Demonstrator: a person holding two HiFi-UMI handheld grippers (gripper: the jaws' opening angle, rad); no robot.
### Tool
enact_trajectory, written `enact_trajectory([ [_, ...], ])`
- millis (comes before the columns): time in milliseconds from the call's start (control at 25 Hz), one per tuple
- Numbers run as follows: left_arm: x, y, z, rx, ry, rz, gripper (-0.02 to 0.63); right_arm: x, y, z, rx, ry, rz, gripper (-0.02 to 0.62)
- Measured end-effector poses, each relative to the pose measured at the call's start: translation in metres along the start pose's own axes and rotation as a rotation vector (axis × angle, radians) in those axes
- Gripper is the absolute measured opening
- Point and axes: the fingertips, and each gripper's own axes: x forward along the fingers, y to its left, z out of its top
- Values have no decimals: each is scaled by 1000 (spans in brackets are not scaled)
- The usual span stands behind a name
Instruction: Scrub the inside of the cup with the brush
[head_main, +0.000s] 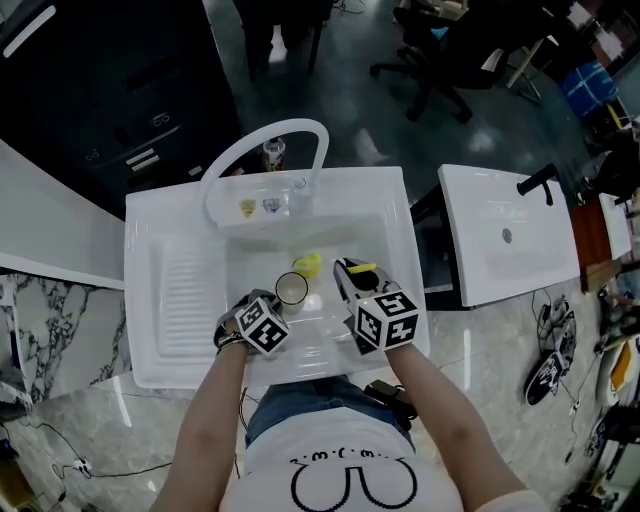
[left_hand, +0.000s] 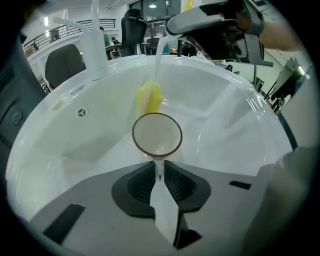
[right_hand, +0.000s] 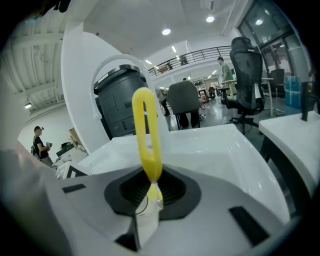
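Two thin grips worry me: left tongs (left_hand: 159, 162) pinch the cup (left_hand: 157, 134), seemingly by its rim at six o'clock, right tongs (right_hand: 150, 182) pinch the brush (right_hand: 145, 130) handle, its head outside at twelve o'clock, so scrubbing over the sink (head_main: 390, 200) could twist either loose.

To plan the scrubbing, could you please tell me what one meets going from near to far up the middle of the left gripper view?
The left gripper → cup → brush → sink's far wall → office chair.
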Motion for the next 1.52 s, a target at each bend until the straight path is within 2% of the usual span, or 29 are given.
enact_trajectory([
  [200, 0, -1, -2, 93, 18, 28, 66, 9, 4, -23, -2, 90, 34, 48],
  [480, -2, -5, 3, 238, 34, 67, 66, 25, -4, -60, -22, 242, 31, 49],
  [640, -2, -6, 3, 281, 42, 75, 66, 25, -5, -53, -49, 217, 28, 48],
  [760, -2, -7, 5, 299, 39, 81, 66, 15, -8, -34, -41, 156, 26, 46],
  [880, -2, -7, 6, 313, 42, 88, 66, 1, -1, -13, -15, 90, 56, 44],
  [1000, -2, -8, 7, 329, 47, 92, 66, -13, 10, -2, -40, 72, 83, 46],
  [1240, -2, -9, 8, 353, 58, 100, 66, -13, 21, -2, -95, 129, 103, 46],
  [1520, -2, -10, 11, 382, 70, 109, 66, 28, 26, -37, -146, 265, 109, 46],
])
